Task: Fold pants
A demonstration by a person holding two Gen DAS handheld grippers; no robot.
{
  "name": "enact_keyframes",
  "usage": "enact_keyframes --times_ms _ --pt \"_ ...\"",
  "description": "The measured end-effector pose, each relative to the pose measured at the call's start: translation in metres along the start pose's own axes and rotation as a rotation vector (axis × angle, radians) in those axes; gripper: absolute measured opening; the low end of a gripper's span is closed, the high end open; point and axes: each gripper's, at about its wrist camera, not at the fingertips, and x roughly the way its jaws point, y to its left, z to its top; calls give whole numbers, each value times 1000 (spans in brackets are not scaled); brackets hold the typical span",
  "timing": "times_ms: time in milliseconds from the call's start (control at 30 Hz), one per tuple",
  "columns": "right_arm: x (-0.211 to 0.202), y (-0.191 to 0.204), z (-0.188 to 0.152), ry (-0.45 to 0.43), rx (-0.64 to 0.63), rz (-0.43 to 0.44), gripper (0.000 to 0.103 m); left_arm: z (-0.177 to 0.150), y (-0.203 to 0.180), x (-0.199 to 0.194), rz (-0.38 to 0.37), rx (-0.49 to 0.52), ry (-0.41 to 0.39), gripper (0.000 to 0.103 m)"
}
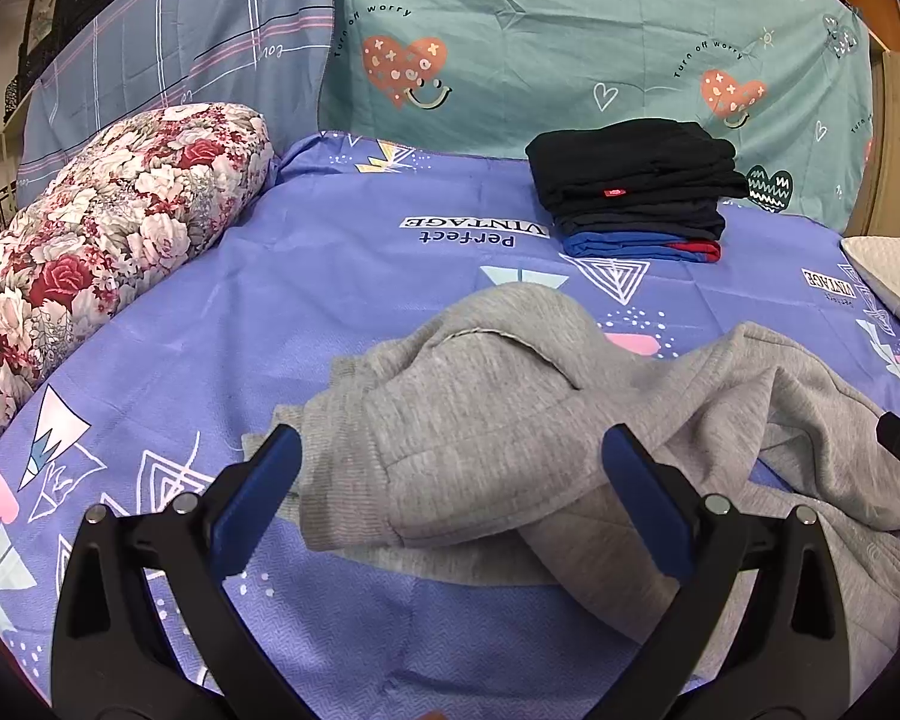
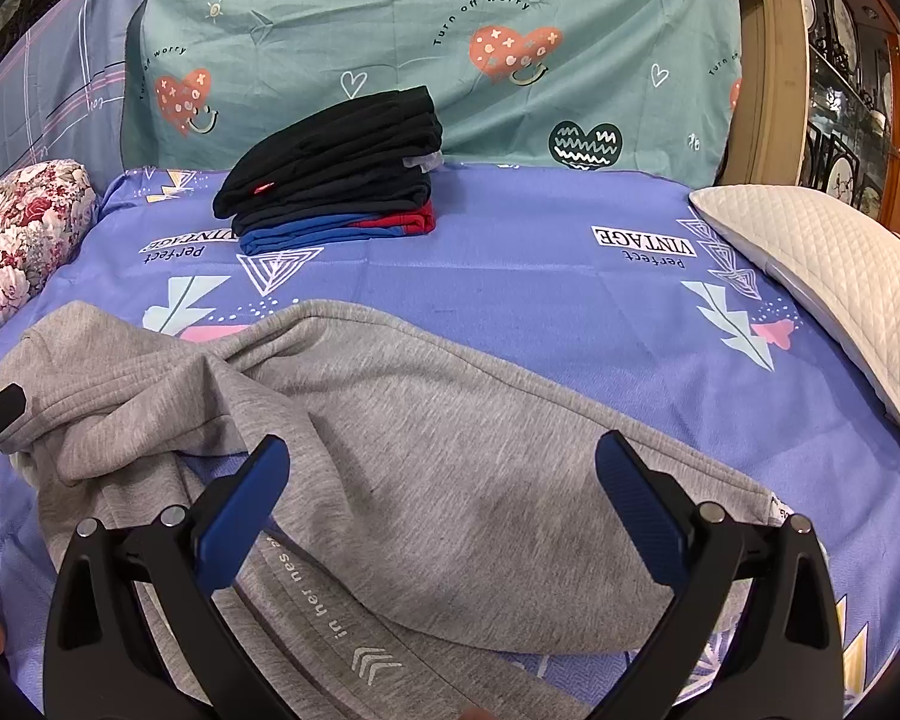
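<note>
Grey sweatpants (image 1: 510,420) lie crumpled on the purple bedsheet (image 1: 330,276). In the left wrist view my left gripper (image 1: 450,450) is open, its blue fingers straddling a bunched ribbed part of the pants, just above it. In the right wrist view the grey pants (image 2: 426,450) spread across the sheet, with a printed stripe along one leg. My right gripper (image 2: 441,456) is open and hovers over the pants, holding nothing. The edge of the other gripper shows at the side of each view.
A stack of folded dark, blue and red clothes (image 1: 636,186) sits at the back of the bed, also seen in the right wrist view (image 2: 336,174). A floral bolster (image 1: 90,240) lies left. A white quilted pillow (image 2: 822,276) lies right. Teal sheet (image 2: 426,30) hangs behind.
</note>
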Motion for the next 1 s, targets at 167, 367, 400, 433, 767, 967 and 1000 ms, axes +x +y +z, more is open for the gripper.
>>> enact_keyframes --times_ms 167,367,400,433,767,967,1000 --pt "0 0 0 0 0 -1 102 -1 -5 1 -1 -3 -3 101" --pt "0 0 0 2 0 0 102 1 0 0 -2 -2 -1 101" --pt "0 0 0 1 0 0 102 1 -1 1 -2 -2 0 101" --pt "0 0 0 2 0 0 102 1 -1 0 -2 -2 -1 101" --pt "0 0 -1 2 1 0 102 2 -2 0 -3 -3 -3 101" --pt "0 0 -1 2 1 0 102 2 -1 -2 -4 -4 -4 101" --pt "0 0 -1 2 1 0 102 2 -1 -2 -4 -4 -5 101"
